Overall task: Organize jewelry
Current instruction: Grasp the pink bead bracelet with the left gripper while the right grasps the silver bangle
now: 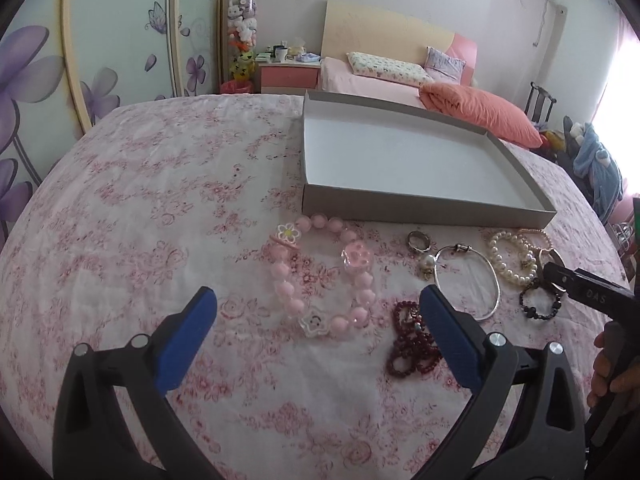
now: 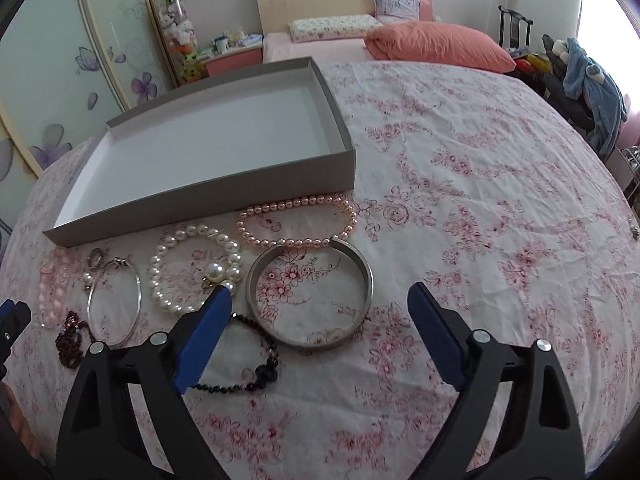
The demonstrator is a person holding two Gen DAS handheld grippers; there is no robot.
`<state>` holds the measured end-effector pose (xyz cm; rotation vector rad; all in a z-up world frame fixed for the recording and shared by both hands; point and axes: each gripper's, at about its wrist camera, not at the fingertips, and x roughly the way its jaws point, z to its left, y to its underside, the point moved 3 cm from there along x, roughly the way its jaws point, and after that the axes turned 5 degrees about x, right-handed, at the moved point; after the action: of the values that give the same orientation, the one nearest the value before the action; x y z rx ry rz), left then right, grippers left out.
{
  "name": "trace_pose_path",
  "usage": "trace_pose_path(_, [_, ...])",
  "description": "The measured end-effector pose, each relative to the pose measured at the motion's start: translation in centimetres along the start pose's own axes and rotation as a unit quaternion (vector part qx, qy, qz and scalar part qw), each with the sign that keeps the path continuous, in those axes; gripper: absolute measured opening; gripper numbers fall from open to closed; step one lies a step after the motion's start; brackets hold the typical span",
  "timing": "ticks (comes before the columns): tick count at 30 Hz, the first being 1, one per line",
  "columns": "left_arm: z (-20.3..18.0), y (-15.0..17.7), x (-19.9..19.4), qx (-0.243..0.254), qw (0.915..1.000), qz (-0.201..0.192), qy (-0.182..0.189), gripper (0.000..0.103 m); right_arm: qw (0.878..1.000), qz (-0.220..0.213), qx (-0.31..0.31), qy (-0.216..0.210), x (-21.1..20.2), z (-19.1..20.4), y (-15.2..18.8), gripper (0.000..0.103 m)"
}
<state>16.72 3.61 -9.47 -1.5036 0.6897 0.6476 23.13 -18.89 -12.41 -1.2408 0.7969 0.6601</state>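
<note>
In the left wrist view, we find the left gripper (image 1: pixel 318 312) with jaws spread wide and nothing between the pads; the pink bead bracelet (image 1: pixel 320 272) lies flat on the floral bedsheet (image 1: pixel 140 200) directly ahead of it, framed by the two fingers, with the dark red bead strand (image 1: pixel 408 340) just beside the right-hand finger. The grey box (image 1: pixel 420 160) sits beyond the bracelet, empty, its long side running across the view. Further right lie a ring (image 1: pixel 419 241), a thin silver bangle (image 1: pixel 470 280) and a white pearl bracelet (image 1: pixel 512 258). The right gripper (image 1: pixel 568 280) enters at that edge; the letters "DAS" are legible on its body. In the right wrist view, we find the right gripper (image 2: pixel 320 300) likewise open and empty, with the wide silver cuff (image 2: pixel 310 292) lying between and just ahead of its fingers, its gap facing the box (image 2: pixel 200 208). A black bead bracelet (image 2: pixel 248 372) lies beside the left finger, the pink pearl strand (image 2: pixel 296 220) near the box wall. We judge each gripper nearer its own item. No other writing is readable.
</note>
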Motion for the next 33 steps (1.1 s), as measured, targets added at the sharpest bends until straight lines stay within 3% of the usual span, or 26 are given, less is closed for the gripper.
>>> trace_pose_path(5, [0.1,-0.5,0.6,-0.001,1.0,0.003,-0.002,0.099,1.0,0.001,-0.012,0.012,0.2,0.4,0.3,0.087])
trace_pose_path(10, [0.6,-1.0,0.9,-0.005,1.0,0.001,-0.007,0.099,0.999,-0.011,-0.026,0.017,-0.2,0.7,0.3,0.069])
trace_pose_path(16, [1.7,-1.6,1.4,-0.01,0.9998,0.0,-0.018,0.098,1.0,-0.018,-0.015,0.017,0.5,-0.4,-0.4,0.068])
trace_pose_path(25, [2.8,-1.8,3.9,-0.015,0.999,0.037,-0.019,0.06,0.999,-0.026,-0.019,0.013,0.5,-0.6,-0.3,0.068])
trace_pose_path(28, [2.9,-1.9,4.3,-0.008,0.9989,0.04,-0.025,0.053,0.999,-0.024,-0.021,0.01,0.3,-0.9,0.0,0.068])
trace_pose_path(33, [2.5,-1.8,4.4,0.004,0.9986,0.04,-0.034,0.052,1.0,-0.02,-0.019,0.009,0.1,-1.1,0.3,0.071])
